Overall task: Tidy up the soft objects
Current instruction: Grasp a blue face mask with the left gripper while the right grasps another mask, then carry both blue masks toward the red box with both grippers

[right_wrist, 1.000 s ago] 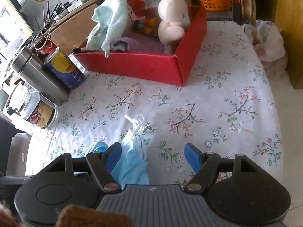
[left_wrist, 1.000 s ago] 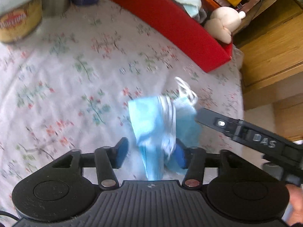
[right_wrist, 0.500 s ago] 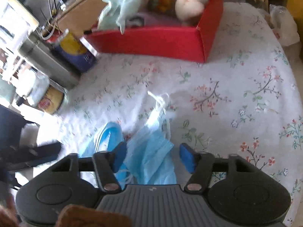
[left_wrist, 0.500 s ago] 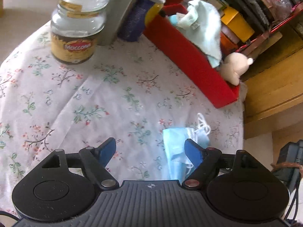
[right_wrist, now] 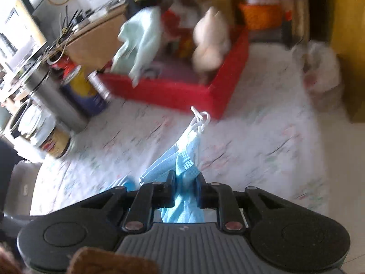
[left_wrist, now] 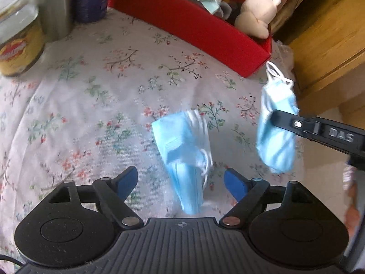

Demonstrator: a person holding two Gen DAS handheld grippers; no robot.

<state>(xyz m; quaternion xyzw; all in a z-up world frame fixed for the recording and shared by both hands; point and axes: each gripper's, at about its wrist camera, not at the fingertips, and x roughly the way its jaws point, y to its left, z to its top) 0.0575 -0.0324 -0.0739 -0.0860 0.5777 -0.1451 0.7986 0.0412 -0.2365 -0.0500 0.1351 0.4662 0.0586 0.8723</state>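
Right gripper (right_wrist: 184, 183) pinches a blue mask (right_wrist: 182, 159) near the red box (right_wrist: 182, 93), which holds a plush bear (right_wrist: 211, 45) and pale cloth (right_wrist: 139, 43); left gripper (left_wrist: 181, 180) is spread.

Glass coffee jar (left_wrist: 17, 43) w/ yellow label is standing at the far left edge of the floral tablecloth (left_wrist: 95, 105), just beside a steel tumbler (left_wrist: 53, 6) & a blue-yellow can (right_wrist: 85, 91). Orange basket (right_wrist: 262, 14) is sitting on shelving behind, a white plastic bag (right_wrist: 321, 68) is lying off to the right nr wooden furniture (left_wrist: 328, 32).
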